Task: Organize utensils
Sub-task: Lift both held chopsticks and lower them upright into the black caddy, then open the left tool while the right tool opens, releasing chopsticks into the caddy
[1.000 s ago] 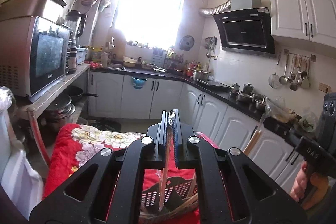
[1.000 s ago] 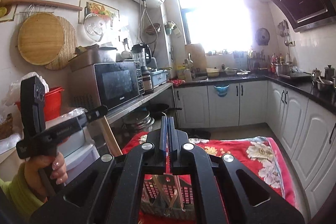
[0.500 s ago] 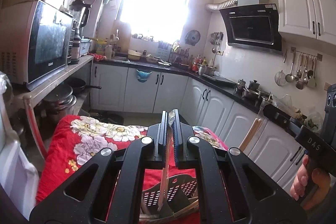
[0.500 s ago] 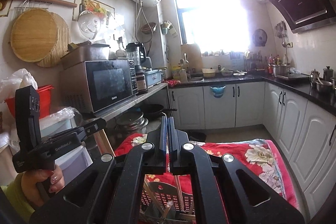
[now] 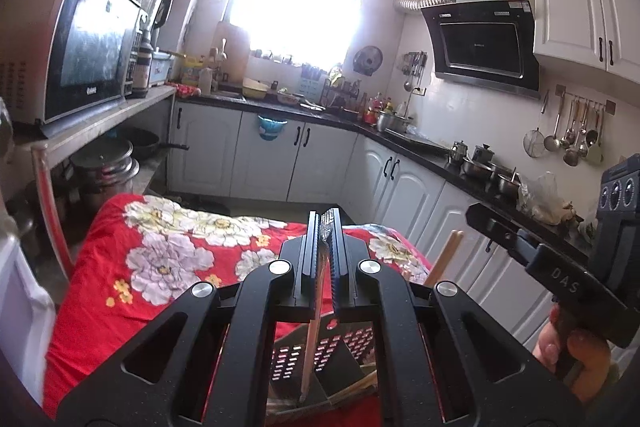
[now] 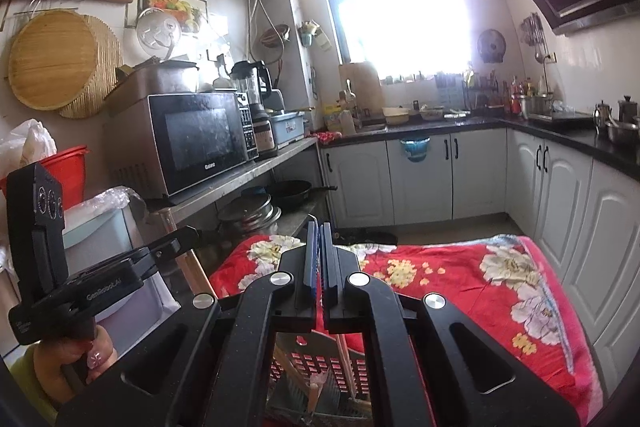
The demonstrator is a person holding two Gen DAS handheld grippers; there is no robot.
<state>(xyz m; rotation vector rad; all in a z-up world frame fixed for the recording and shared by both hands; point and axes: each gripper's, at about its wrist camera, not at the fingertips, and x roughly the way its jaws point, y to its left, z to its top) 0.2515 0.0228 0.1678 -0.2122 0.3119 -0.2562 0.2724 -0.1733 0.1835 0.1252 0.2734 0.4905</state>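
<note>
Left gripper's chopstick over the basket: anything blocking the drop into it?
Nothing visible blocks it. The left gripper is shut on a chopstick whose lower end hangs inside the slotted basket. Other chopsticks lie in the basket to the right of it, beside the tip, not clearly under it.

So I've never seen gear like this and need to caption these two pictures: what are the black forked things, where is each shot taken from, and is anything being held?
Each black fork is a hand-held gripper; a person holds one in each hand. Each picture comes from a camera on one gripper, looking along its fingers.

In the left camera's view, the left gripper is shut on a chopstick that hangs down into a slotted basket on the red flowered cloth.

In the right camera's view, the right gripper is shut on another chopstick above the same basket. The other hand's gripper shows at each picture's edge.
</note>
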